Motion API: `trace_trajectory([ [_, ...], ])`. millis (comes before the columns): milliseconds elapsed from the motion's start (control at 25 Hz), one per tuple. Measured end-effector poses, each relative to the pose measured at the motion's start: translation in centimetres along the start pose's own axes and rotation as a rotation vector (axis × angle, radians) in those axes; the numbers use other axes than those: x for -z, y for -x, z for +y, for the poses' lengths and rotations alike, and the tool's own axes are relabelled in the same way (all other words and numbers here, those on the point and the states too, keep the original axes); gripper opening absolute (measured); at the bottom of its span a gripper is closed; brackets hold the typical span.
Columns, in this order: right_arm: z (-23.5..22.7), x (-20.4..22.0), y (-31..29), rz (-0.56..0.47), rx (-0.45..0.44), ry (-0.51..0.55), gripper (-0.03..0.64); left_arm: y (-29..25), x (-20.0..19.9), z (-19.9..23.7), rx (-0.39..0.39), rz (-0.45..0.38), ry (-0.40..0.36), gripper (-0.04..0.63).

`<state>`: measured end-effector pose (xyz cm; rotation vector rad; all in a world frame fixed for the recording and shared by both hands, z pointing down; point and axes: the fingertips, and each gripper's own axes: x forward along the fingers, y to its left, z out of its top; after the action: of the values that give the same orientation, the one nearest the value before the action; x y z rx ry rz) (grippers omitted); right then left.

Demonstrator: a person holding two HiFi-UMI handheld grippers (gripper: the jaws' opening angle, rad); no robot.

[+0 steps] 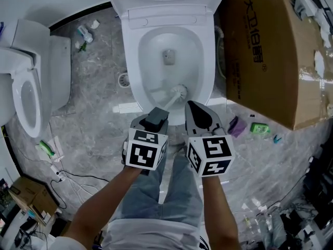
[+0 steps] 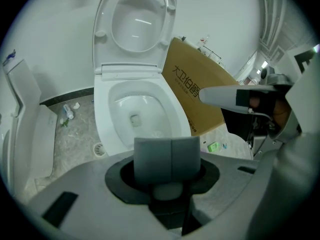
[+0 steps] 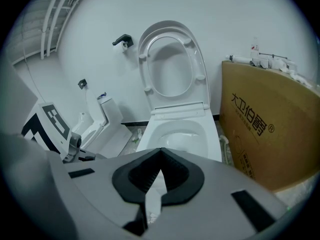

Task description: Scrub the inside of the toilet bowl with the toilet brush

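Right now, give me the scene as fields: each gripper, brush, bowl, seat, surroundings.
left gripper: fingers shut on the toilet brush handle
right gripper: shut, holding nothing, beside the left gripper
toilet brush: head inside the toilet bowl, near its front wall
seat: raised
cardboard box: stands right of the toilet
second toilet: at the left
floor: litter and cables scattered

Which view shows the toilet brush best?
Head view: the toilet brush has its head inside the toilet bowl, with the handle running to the left gripper. Left gripper view: its own shut jaws block it. Right gripper view: bowl only, no brush visible.
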<state>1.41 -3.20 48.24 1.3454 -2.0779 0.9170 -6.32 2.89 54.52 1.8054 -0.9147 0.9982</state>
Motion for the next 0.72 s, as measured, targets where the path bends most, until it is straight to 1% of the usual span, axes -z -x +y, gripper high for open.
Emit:
trace_trajectory([
  [400, -0.8, 0.3, 0.2, -0.004, 0.009, -0.018, -0.002, -1.9, -3.2, -1.3, 0.017, -0.045, 0.002, 0.153],
  [560, -1.0, 0.8, 0.0, 0.000, 0.012, -0.022, -0.002, -2.4, -3.9, -1.4, 0.012, -0.066, -0.013, 0.153],
  [720, -1.3, 1.3, -0.2, 0.002, 0.013, -0.032, -0.002, -2.4, -4.6, -0.9, 0.006, -0.106, -0.003, 0.153],
])
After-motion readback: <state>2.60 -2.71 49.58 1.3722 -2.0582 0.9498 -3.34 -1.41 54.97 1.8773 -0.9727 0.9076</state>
